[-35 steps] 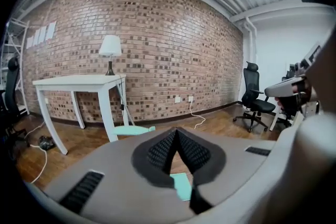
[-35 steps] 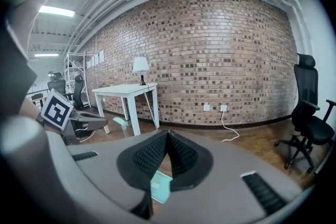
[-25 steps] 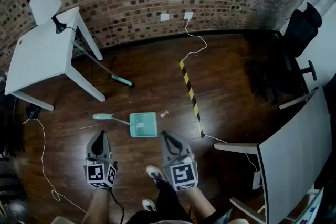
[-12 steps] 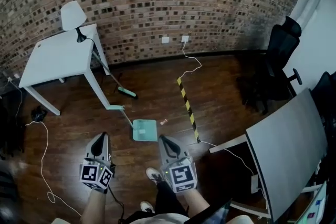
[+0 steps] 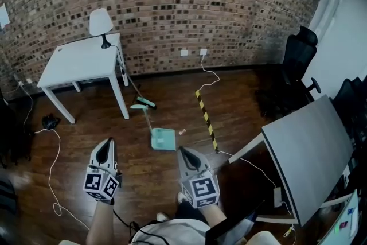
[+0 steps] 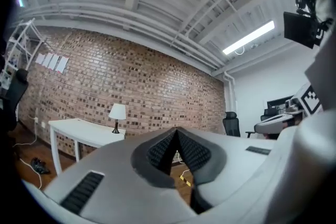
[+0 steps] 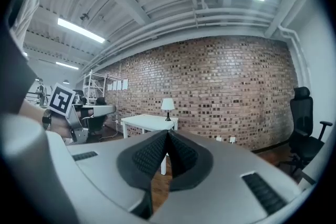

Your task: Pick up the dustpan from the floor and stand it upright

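Left tongs (image 5: 106, 145) and right tongs (image 5: 183, 153) both pinched together, empty, held up off the floor (image 5: 143, 172). Dustpan (image 5: 163, 138) lies flat ahead between them, handle toward broom (image 5: 139, 101). Risks: closed tongs would just shove the pan; the thin handle may twist in the grip; the stood pan could tip onto the broom beside the white counter (image 5: 80, 63).

In the head view, a small pale scrap (image 5: 182, 131) on the floor just right of the dustpan (image 5: 163, 139) is too small to name. So is the dark lump (image 5: 50, 121) at middle left. The right edge cuts a black chair (image 5: 356, 101). The bottom edge cuts the left forearm (image 5: 102, 222) and right forearm (image 5: 217, 218). The grey bodies of the left gripper (image 6: 176, 132) and right gripper (image 7: 168, 134) fill the lower half of their own views, hiding the floor there.
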